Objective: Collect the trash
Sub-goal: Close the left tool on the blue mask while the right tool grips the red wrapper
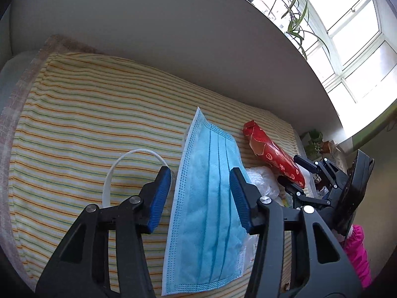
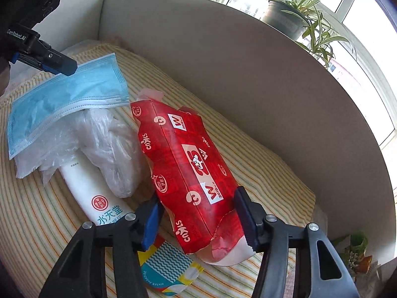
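Two grippers are working over a striped bed cover strewn with rubbish. The left gripper hangs with its jaws spread wide, astride the blue face mask, pads on either side and apparently not pressing it; the mask's white ear loop curls out to the mask's left. The mask lies partly over a crumpled clear plastic bag, which covers the top of a white tube. Just right of that bag sits the torn red carton, and the right gripper is parted around its near end, the pads close beside it but whether they touch it is hard to tell. A small colourful packet peeks out under the carton's near corner. This looks like the pick-up stage, both pieces lined up, neither lifted. Next, each gripper needs to close: gently on the limp mask, more firmly on the carton, whose ragged end may crumple.
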Tool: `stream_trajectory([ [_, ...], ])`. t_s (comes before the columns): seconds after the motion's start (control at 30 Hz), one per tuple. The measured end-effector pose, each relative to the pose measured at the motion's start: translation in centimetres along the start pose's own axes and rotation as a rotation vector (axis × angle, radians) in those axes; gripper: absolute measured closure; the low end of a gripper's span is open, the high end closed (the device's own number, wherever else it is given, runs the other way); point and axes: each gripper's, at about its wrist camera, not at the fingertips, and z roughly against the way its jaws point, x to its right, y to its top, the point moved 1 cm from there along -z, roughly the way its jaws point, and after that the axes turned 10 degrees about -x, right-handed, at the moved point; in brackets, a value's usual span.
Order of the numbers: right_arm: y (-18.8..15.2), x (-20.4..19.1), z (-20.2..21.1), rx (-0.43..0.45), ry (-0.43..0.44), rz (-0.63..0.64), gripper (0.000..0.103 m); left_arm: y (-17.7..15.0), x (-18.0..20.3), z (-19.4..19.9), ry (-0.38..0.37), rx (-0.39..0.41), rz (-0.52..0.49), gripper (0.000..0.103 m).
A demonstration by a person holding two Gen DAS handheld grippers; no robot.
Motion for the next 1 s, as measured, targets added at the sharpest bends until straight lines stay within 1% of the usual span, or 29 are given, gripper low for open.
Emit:
stream_trajectory([
  [0.07,0.0,0.0,0.1,-0.002,-0.003,-0.002,0.046,0.0,0.4,-0.2,-0.002,-0.002,-0.007,0.065],
  [0.1,0.0,-0.1,0.0,-0.002,-0.003,-0.003,0.046,-0.1,0.5,-0.3,-0.005,-0.006,-0.013,0.069],
  [0.13,0.3,0.0,-0.1,-0.003,-0.006,-0.003,0.046,-0.4,0.6,-0.2,-0.003,-0.009,-0.021,0.075],
  [0.17,0.7,0.0,-0.2,-0.006,-0.01,-0.003,0.046,-0.4,0.8,-0.4,0.003,-0.011,-0.031,0.079],
  [0.27,0.8,-0.1,-0.6,-0.013,-0.026,-0.008,0.046,-0.6,1.3,-0.6,0.018,-0.013,-0.051,0.086],
  [0.4,0.8,0.0,-1.3,-0.025,-0.029,-0.029,0.046,-0.7,1.4,-0.8,-0.001,-0.014,-0.048,0.087],
  [0.43,1.0,0.1,-1.4,-0.024,-0.025,-0.034,0.047,-0.7,1.5,-0.7,0.006,-0.009,-0.051,0.096],
  [0.47,1.0,0.0,-1.3,-0.028,-0.024,-0.039,0.05,-0.8,1.4,-0.6,0.011,-0.002,-0.052,0.099],
  [0.53,1.0,0.0,-1.1,-0.025,-0.023,-0.042,0.056,-0.9,1.4,-0.2,-0.008,0.011,-0.044,0.101],
  [0.57,1.0,0.0,-1.0,-0.021,-0.025,-0.042,0.06,-1.0,1.4,0.0,-0.014,0.02,-0.04,0.101],
  [0.7,0.9,0.2,-0.2,-0.005,-0.038,-0.044,0.068,-1.1,1.9,0.8,-0.022,0.038,-0.047,0.103],
  [0.77,0.9,0.3,0.2,0.003,-0.04,-0.049,0.074,-1.2,2.2,1.1,-0.021,0.046,-0.054,0.103],
  [0.87,0.8,0.5,0.8,0.012,-0.039,-0.06,0.078,-1.3,2.5,1.1,0.017,0.057,-0.066,0.103],
  [0.9,0.8,0.6,0.9,0.012,-0.036,-0.063,0.078,-1.2,2.3,0.9,0.01,0.049,-0.053,0.102],
  [0.93,0.8,0.6,1.0,0.012,-0.035,-0.062,0.078,-1.2,2.1,0.5,-0.006,0.028,-0.034,0.097],
  [0.97,0.8,0.6,1.1,0.013,-0.035,-0.061,0.078,-1.2,1.8,0.2,-0.027,0.015,-0.016,0.088],
  [1.0,0.8,0.5,1.2,0.014,-0.036,-0.062,0.078,-1.2,1.5,-0.1,-0.038,0.008,-0.003,0.086],
])
